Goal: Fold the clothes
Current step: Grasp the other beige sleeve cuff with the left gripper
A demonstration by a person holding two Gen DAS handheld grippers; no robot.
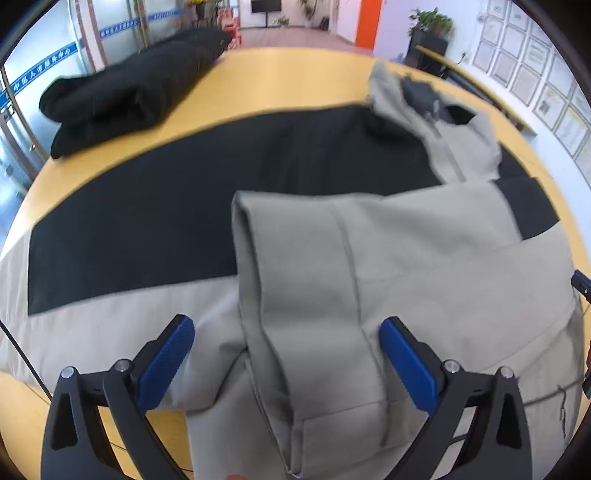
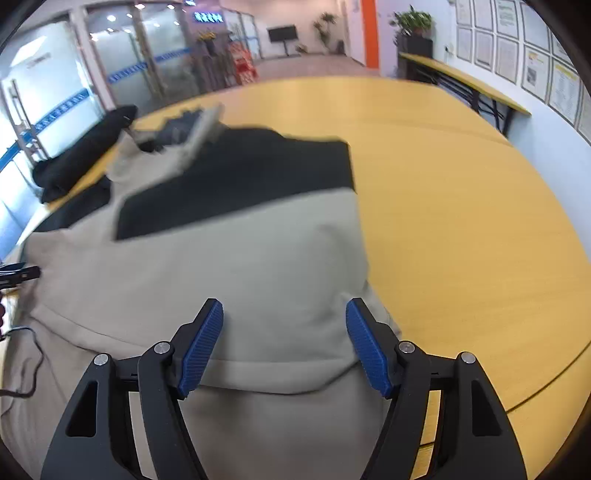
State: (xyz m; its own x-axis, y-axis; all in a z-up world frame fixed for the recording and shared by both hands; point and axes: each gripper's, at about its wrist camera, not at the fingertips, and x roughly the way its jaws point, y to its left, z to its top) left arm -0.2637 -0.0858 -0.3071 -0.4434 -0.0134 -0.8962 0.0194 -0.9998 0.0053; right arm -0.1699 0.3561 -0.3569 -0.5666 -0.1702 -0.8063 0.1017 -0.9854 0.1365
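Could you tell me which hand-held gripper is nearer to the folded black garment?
Left. The left hand-held gripper faces the folded black garment across the jacket; the right hand-held gripper sits farther off.

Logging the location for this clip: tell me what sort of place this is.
Probably an office lobby or reception hall. Framed notices cover the right wall, glass doors with blue stripes stand on the left, and a wall screen and potted plant sit beyond the yellow table.

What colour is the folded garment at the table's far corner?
Black; the folded garment shows best in the left wrist view.
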